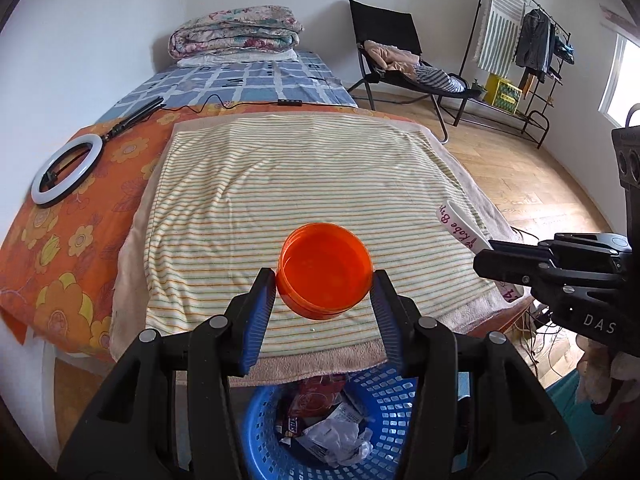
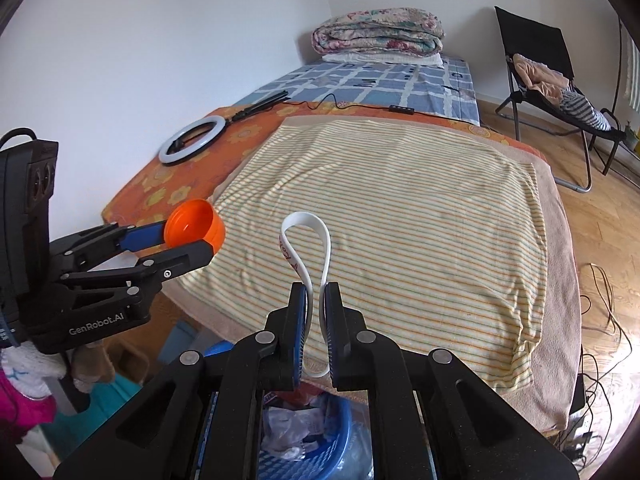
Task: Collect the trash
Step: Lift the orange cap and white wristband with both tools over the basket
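My left gripper (image 1: 325,280) is shut on an orange plastic lid (image 1: 325,268), held hollow side up above the near edge of the striped towel (image 1: 304,176). From the right wrist view, the same lid (image 2: 195,227) sits in the left gripper (image 2: 188,240) at the left. My right gripper (image 2: 316,300) is shut on a white wristband (image 2: 306,240) with pink writing, its loop standing up past the fingertips. The wristband (image 1: 460,226) and right gripper (image 1: 486,256) show at the right of the left wrist view. A blue basket (image 1: 400,408) with crumpled wrappers sits on the floor below both grippers.
The towel covers a bed with an orange flowered sheet (image 1: 60,264). A ring light (image 1: 66,174) with its cable lies at the left. A folded quilt (image 1: 236,36) is at the far end. A black chair (image 1: 400,56), a clothes rack (image 1: 532,48) and loose floor cables (image 2: 604,320) stand to the right.
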`<state>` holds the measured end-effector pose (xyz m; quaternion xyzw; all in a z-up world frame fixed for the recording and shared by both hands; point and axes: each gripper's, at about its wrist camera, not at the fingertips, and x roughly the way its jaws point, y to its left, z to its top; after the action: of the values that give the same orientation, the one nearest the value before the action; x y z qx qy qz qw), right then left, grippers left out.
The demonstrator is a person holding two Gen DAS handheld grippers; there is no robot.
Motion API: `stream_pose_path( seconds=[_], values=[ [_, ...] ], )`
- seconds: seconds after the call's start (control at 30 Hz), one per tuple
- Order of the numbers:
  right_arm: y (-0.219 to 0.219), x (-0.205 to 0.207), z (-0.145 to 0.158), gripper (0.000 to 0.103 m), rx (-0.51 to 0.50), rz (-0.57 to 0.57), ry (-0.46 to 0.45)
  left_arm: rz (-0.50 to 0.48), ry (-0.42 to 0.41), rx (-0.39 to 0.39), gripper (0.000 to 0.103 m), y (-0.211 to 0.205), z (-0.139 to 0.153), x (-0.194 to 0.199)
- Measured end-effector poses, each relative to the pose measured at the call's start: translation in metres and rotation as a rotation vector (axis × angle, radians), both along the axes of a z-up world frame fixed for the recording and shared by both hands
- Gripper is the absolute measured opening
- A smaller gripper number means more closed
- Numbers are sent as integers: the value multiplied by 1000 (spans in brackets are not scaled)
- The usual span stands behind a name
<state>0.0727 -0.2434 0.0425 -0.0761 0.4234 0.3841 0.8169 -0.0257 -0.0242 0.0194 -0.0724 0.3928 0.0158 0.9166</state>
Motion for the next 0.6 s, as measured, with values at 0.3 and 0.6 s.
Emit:
stream_pose_path(
  seconds=[0.3, 0.6],
  values=[
    [-9, -38, -22, 8, -6, 27, 49, -11, 77, -12, 50, -12, -34, -35],
    [-14, -61, -57, 8, -37, 40, 132, 4, 173, -52, 50, -12, -74, -54]
  ],
)
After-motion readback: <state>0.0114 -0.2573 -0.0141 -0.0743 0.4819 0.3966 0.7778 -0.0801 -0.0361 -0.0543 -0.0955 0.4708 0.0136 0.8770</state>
